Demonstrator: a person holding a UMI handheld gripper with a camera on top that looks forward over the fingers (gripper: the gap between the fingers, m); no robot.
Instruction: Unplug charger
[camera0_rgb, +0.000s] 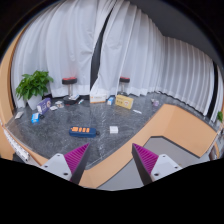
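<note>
My gripper (112, 160) is open and empty, its two pink-padded fingers (76, 158) spread wide above the wooden edge of a grey table (60, 120). A blue and orange power strip (83, 131) lies on the table well beyond the fingers. A small white block (113, 129), possibly a charger, lies just right of it; I cannot tell whether it is plugged in. Nothing stands between the fingers.
A potted green plant (34, 85) stands at the far left with small items (45, 104) beside it. A yellow box (124, 101) and other small things sit at the back of the table. White curtains (120, 50) hang behind. A wooden-edged desk section (175, 125) runs along the right.
</note>
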